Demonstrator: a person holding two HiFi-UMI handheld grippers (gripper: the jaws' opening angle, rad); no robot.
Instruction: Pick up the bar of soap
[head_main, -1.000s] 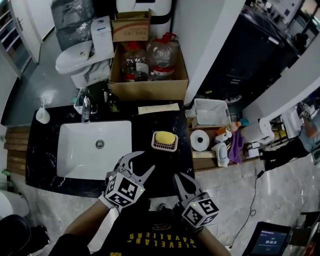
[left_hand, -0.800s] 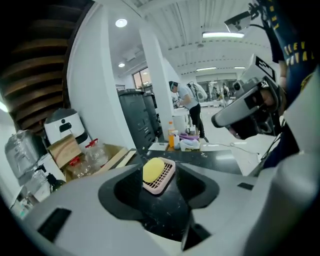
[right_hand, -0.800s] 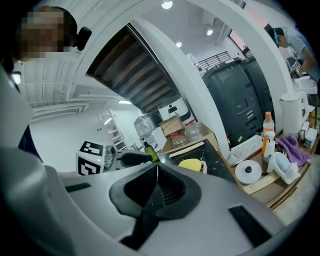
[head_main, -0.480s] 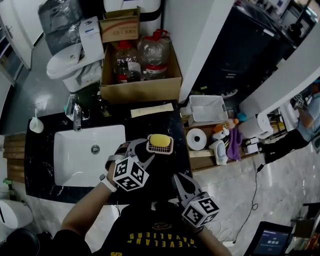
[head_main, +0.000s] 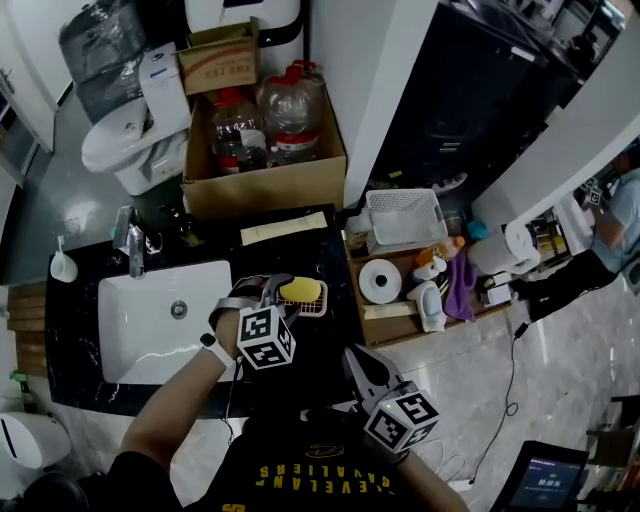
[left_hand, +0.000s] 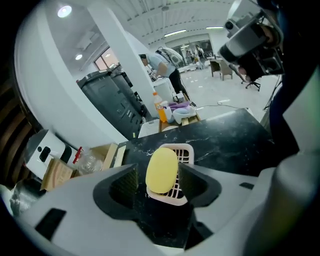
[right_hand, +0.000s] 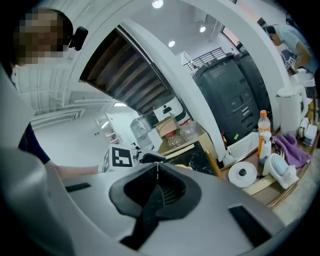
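Observation:
A yellow oval bar of soap (head_main: 300, 290) lies on a white slotted soap dish (head_main: 313, 303) on the black marble counter (head_main: 335, 255), right of the sink. My left gripper (head_main: 278, 296) reaches over the dish. In the left gripper view the soap (left_hand: 161, 170) sits between the two pads, a gap shows at the left pad (left_hand: 125, 182), and the jaws are opening. My right gripper (head_main: 362, 366) hangs back near the person's body, off the counter's front edge. Its jaws meet in a closed line (right_hand: 156, 167) with nothing in them.
A white sink (head_main: 140, 340) with a faucet (head_main: 133, 245) lies left of the dish. Behind the counter stand a cardboard box of water bottles (head_main: 265, 185) and a toilet (head_main: 125, 140). To the right a wooden shelf carries a white basket (head_main: 400, 215) and a paper roll (head_main: 378, 280).
My left gripper has moved forward from the counter's front edge to the soap dish and now straddles the soap. The right gripper has stayed where it was.

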